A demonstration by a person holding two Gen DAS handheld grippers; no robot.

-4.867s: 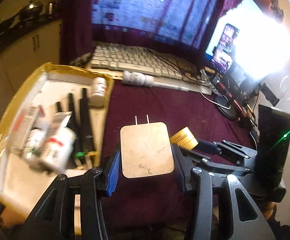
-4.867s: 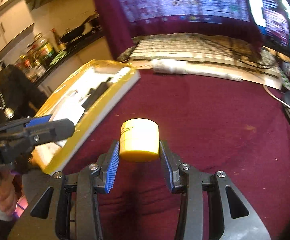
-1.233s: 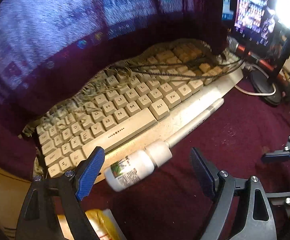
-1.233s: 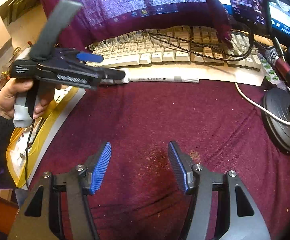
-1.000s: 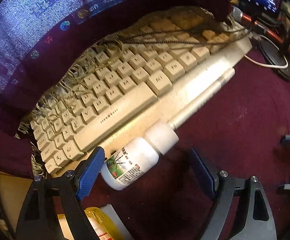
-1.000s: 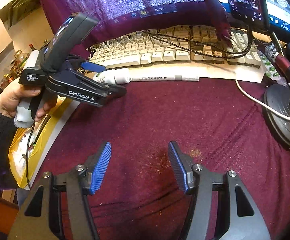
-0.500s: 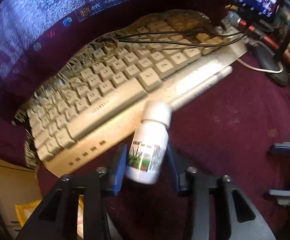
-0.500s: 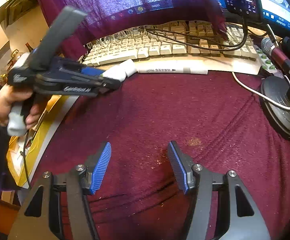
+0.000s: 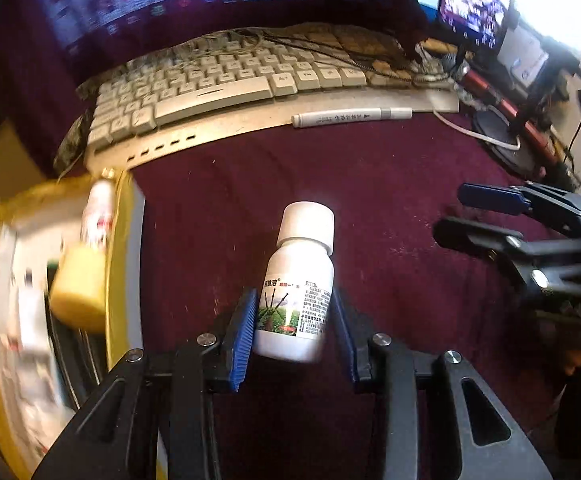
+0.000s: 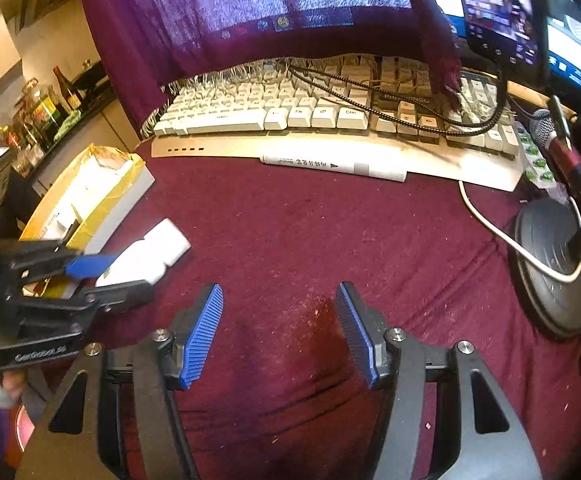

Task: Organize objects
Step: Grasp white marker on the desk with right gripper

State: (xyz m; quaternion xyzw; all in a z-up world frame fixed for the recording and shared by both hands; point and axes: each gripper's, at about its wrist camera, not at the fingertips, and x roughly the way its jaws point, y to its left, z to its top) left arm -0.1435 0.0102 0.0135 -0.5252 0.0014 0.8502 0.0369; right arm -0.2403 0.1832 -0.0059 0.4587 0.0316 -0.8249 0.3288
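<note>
The left hand-held gripper [image 9: 293, 330] clamped a small white plastic bottle with a white cap and printed label [image 9: 297, 292] by its lower body, cap pointing away, above the maroon-clothed table [image 9: 370, 184]. The right hand-held gripper [image 10: 278, 332] hung over the cloth with its blue pads spread and nothing between them. Left of the bottle lay a yellow-taped cardboard box [image 9: 124, 264] holding a yellow cylindrical container [image 9: 76, 292] and other blurred items. Farther off, a white marker pen [image 9: 352, 117] rested against the front edge of a beige keyboard [image 9: 226, 84].
</note>
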